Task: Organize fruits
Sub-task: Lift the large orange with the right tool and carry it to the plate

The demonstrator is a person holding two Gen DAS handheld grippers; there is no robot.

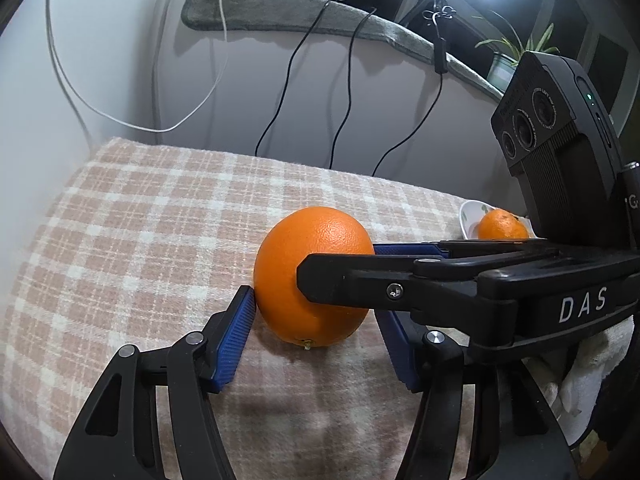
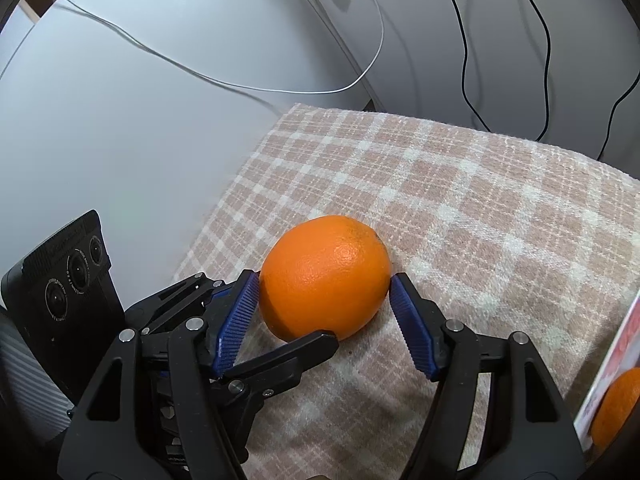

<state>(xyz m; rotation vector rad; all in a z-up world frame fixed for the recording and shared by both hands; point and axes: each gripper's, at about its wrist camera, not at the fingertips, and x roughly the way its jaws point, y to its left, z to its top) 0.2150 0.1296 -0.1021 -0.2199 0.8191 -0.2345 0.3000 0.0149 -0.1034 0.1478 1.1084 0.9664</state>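
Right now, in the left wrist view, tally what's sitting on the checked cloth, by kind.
Oranges: 2 (large orange, small orange)
Dishes: 1 (white dish, holding the small orange)
Total: 3

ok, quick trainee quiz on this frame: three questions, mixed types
1. True or false: the big orange lies in the bowl.
2. The right gripper has its pads: A on either side of the big orange, B over the bowl, C in empty air.
3. How many oranges show in the left wrist view?
Key: 1 false, it lies on the plaid cloth. 2 A. 3 two; the small orange is in the bowl.
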